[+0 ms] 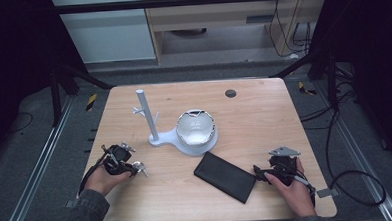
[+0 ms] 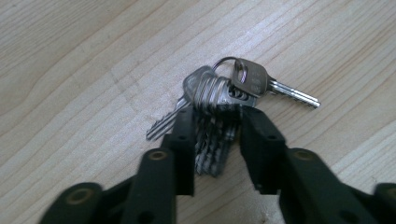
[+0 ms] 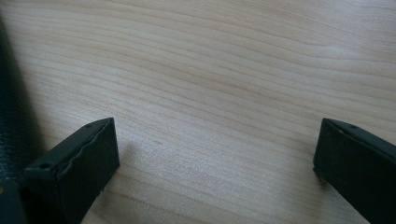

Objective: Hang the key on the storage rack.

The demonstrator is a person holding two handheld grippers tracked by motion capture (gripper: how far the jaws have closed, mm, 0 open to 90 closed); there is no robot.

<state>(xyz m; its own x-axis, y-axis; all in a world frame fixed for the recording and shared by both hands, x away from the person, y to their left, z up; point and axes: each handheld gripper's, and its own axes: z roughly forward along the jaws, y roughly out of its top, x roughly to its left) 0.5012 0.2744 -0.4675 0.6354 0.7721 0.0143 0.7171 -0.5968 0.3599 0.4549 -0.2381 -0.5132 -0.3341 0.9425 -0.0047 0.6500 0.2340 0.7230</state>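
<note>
A bunch of silver keys on a ring [image 2: 219,88] lies on the wooden table [image 2: 70,70]. My left gripper [image 2: 215,112] is shut on it, one black jaw on each side of the key blades. A single key with a square head sticks out to the right. From above, the keys [image 1: 141,168] lie at the table's front left, under the left gripper [image 1: 134,167]. At the front right my right gripper [image 1: 259,174] rests low with its jaws wide apart over bare wood [image 3: 218,130], nothing between them. A flat black case [image 1: 225,177] lies just left of it.
A white stand with an upright post and short pegs [image 1: 146,115] is at the table's middle. Its base holds a pale bowl-like dish [image 1: 196,128]. A dark round hole [image 1: 230,93] marks the far side. The black case's edge [image 3: 11,116] is beside the right gripper's left jaw.
</note>
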